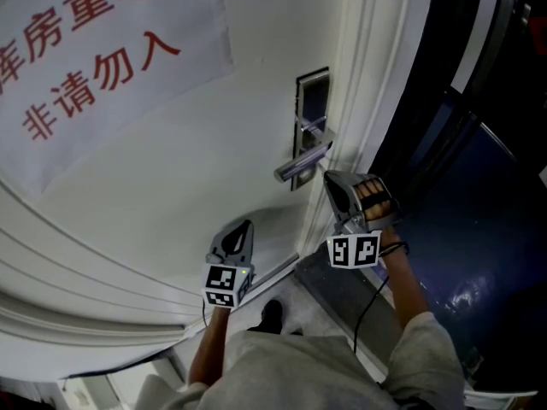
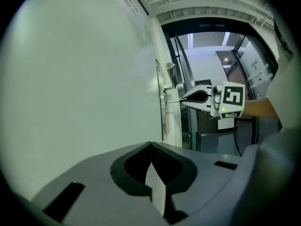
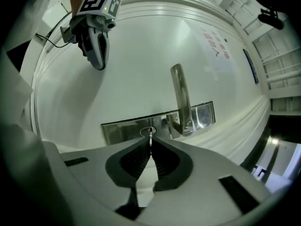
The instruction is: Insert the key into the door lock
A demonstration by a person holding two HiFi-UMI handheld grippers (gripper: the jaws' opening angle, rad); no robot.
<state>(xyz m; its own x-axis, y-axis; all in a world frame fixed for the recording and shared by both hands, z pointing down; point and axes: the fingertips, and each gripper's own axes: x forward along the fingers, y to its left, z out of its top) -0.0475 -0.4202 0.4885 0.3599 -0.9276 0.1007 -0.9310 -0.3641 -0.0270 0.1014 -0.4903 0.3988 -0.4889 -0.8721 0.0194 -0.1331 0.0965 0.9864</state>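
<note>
- The right hand-held gripper (image 3: 150, 148) is clamped shut on the small silver metal key (image 3: 150, 137). The key's tip meets the round keyhole (image 3: 147, 131) in the long brushed-steel lock plate (image 3: 123, 127) on the white door (image 1: 171, 169). How deep it sits cannot be told.
- The left hand-held gripper (image 2: 150, 146) has its jaws together with nothing between them. It hovers near the door, left of the lock plate.
- To do this well, I judge the key should stay in line with the keyhole, be pushed straight, and avoid the steel lever handle (image 3: 181, 98) beside it.
- A white paper sign (image 1: 102, 49) bears red characters: "房重地" above "非请勿入", the first character cut off.
</note>
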